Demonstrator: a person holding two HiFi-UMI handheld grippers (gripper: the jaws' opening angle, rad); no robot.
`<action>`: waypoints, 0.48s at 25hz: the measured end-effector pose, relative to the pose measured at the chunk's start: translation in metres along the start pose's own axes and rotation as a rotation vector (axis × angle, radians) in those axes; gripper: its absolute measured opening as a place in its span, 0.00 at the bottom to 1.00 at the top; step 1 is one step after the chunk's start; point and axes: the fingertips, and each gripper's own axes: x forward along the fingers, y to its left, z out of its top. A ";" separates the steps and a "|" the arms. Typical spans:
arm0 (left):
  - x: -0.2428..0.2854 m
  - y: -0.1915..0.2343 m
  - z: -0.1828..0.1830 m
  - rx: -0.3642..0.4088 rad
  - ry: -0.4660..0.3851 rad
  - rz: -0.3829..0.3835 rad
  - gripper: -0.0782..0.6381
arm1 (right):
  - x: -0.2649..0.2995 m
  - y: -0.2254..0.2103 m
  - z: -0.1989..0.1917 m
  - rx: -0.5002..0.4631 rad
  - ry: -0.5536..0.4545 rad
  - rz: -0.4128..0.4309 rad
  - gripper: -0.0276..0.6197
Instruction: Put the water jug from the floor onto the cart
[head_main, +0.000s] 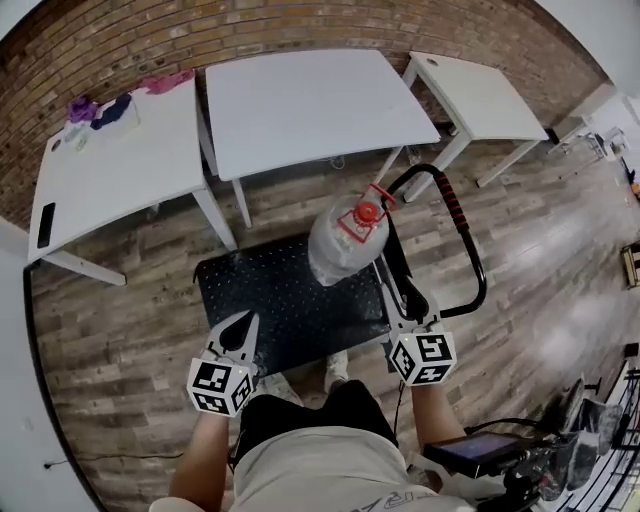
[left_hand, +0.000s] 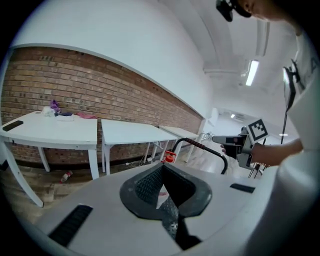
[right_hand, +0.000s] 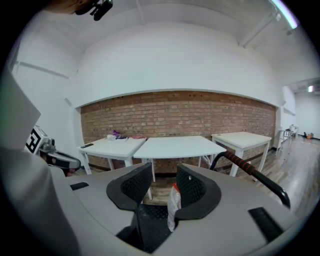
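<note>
From the right gripper I only get a sliver of the jug; the rest sits behind one pad. From the left gripper just its red cap clears the housing. The bits on the far table are too small for me to name.

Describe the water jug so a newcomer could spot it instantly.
In front of the white tables, a black cart with a looped push handle sits on the wood floor. The water jug stands on it at the handle end: the only clear container there, with a red cap.
</note>
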 end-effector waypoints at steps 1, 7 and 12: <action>-0.003 -0.005 -0.002 0.010 0.005 -0.030 0.11 | -0.012 0.004 0.004 0.002 -0.016 -0.020 0.28; -0.012 -0.032 -0.005 0.078 0.002 -0.154 0.11 | -0.081 0.016 0.014 -0.006 -0.088 -0.127 0.12; -0.028 -0.064 -0.006 0.082 -0.012 -0.203 0.11 | -0.130 0.011 0.007 0.014 -0.100 -0.180 0.05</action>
